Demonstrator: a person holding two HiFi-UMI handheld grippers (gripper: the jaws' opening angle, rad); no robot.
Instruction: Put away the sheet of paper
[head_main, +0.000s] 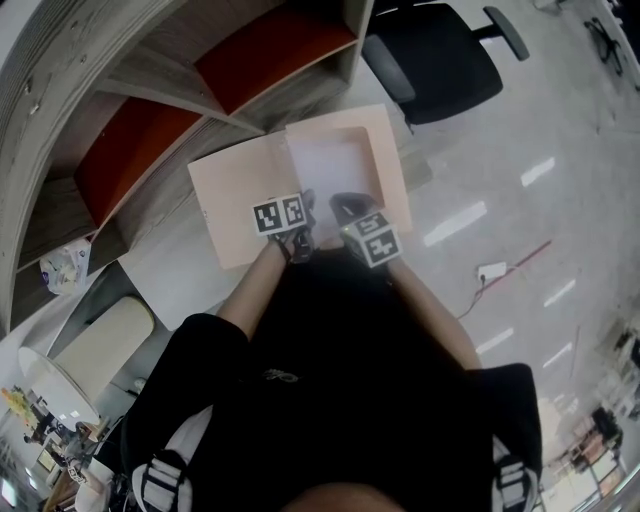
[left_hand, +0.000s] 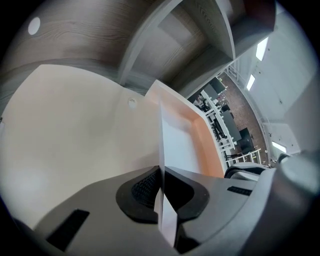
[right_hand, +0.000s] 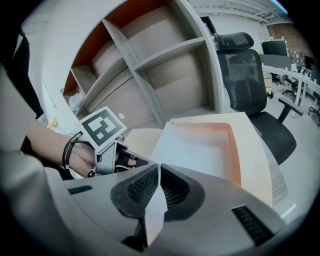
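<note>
head view: left claw (head_main: 304, 203) and right claw (head_main: 346, 206) each pinch the plain white sheet (head_main: 330, 165).

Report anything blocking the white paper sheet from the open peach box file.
Nothing visible. The white paper sheet, pinched by left gripper and right gripper, lies over the peach box file's open tray, its lid folded aside.

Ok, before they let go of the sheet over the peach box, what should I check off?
1. Left gripper shut on the sheet of paper, near edge: ok.
2. Right gripper shut on the same edge: ok.
3. Peach box open, flap lying flat beside it: ok.
4. Sheet lined up with the box's recess: ok.
5. Sheet's far edge settled flat inside: cannot tell.
</note>
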